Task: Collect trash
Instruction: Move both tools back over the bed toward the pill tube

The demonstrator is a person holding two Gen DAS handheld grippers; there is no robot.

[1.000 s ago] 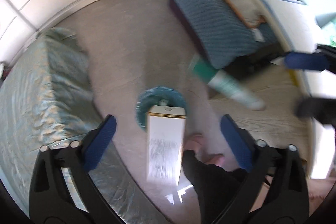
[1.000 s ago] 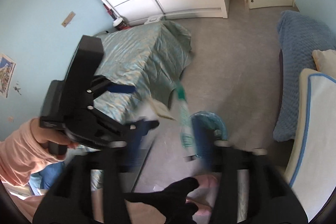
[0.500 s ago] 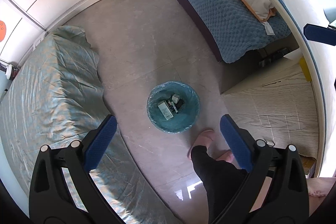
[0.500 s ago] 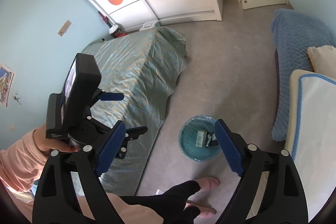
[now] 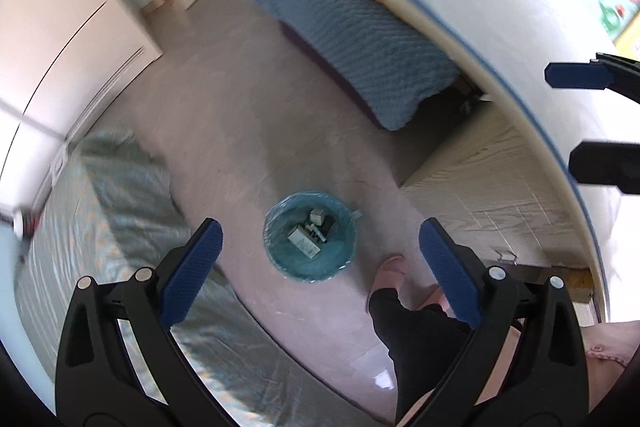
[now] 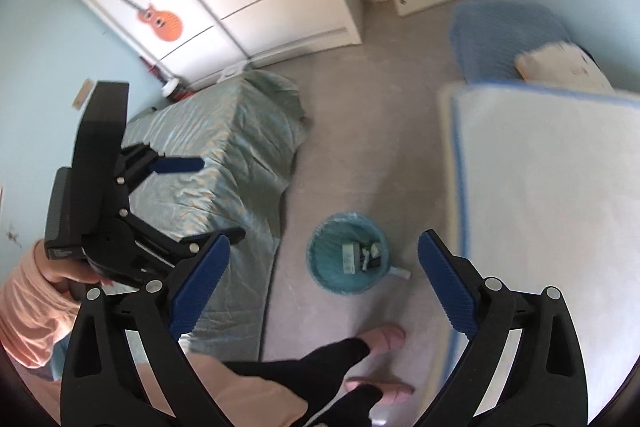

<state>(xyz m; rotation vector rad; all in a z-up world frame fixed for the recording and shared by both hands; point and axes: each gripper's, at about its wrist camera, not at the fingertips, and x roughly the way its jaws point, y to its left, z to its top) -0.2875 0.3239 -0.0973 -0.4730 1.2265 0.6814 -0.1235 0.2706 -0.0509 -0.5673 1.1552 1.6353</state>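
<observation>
A round bin with a teal liner (image 5: 310, 238) stands on the grey floor far below both grippers; it also shows in the right wrist view (image 6: 347, 259). Inside lie a white carton (image 5: 303, 244) and several small pieces of trash, the carton also in the right wrist view (image 6: 348, 258). My left gripper (image 5: 318, 245) is open and empty, high above the bin. My right gripper (image 6: 323, 269) is open and empty, also high above it. The left gripper shows in the right wrist view (image 6: 200, 195), the right gripper in the left wrist view (image 5: 580, 115).
A table draped in shiny green cloth (image 6: 224, 163) stands left of the bin. A white surface with blue trim (image 6: 552, 211) lies to the right. A blue bed with a pillow (image 5: 360, 39) is beyond. The person's legs and pink slippers (image 6: 380, 341) are near the bin.
One second ago a white carton and a green-white tube were falling toward the bin. Both now lie inside it. Both grippers stay open and have lifted and tilted up.
</observation>
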